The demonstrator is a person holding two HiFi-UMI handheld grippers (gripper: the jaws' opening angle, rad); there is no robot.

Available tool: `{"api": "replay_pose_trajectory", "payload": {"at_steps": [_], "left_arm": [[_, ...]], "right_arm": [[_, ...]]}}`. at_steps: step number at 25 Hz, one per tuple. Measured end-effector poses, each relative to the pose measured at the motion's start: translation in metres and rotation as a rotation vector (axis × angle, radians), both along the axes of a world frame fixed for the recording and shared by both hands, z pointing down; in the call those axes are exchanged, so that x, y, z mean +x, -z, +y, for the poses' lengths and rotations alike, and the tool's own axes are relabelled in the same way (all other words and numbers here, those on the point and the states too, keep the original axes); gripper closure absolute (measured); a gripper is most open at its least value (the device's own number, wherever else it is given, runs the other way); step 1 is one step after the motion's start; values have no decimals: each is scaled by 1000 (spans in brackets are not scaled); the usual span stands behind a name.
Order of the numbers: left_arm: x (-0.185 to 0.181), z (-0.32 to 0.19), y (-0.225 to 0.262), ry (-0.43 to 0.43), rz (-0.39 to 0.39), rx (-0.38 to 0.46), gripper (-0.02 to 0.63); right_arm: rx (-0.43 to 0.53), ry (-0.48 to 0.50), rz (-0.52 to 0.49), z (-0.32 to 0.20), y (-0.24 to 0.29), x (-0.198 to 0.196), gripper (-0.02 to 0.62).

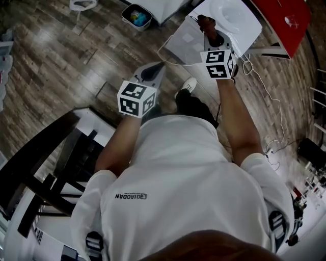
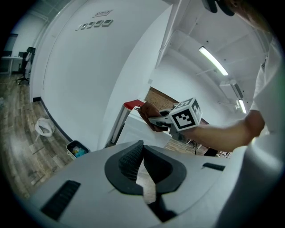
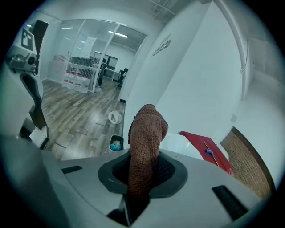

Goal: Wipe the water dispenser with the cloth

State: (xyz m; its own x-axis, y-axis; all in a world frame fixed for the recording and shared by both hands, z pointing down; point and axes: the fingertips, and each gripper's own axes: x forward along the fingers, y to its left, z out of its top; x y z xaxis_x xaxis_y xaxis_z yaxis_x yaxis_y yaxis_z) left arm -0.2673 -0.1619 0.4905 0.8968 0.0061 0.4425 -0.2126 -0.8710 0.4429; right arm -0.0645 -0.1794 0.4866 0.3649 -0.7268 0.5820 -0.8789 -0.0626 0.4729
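The white water dispenser point(image 1: 232, 20) stands at the top of the head view, in front of the person. My right gripper point(image 1: 209, 30) reaches toward it and is shut on a brown cloth point(image 1: 205, 21). In the right gripper view the cloth point(image 3: 147, 129) sticks up out of the jaws, with the dispenser's white top point(image 3: 178, 141) just behind it. My left gripper point(image 1: 152, 70) hangs lower and to the left, over the wooden floor, apart from the dispenser. Its pads point(image 2: 129, 162) meet at the tips with nothing between them. The left gripper view also catches the right gripper point(image 2: 156, 121) from the side.
A small bin point(image 1: 136, 15) with coloured contents sits on the floor left of the dispenser. A red panel point(image 1: 285, 15) leans at the top right. A white cable point(image 1: 260, 76) trails over the floor at the right. Dark furniture point(image 1: 46, 168) stands at the lower left.
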Motion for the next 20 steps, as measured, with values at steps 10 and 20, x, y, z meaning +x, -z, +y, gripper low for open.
{"api": "replay_pose_trajectory", "payload": {"at_steps": [10, 20], "left_arm": [[-3, -21, -16, 78, 4, -23, 609], [3, -31, -51, 113, -39, -55, 609]], "right_arm": [[-96, 42, 52, -35, -51, -15, 543], [-244, 40, 15, -33, -149, -13, 543]]}}
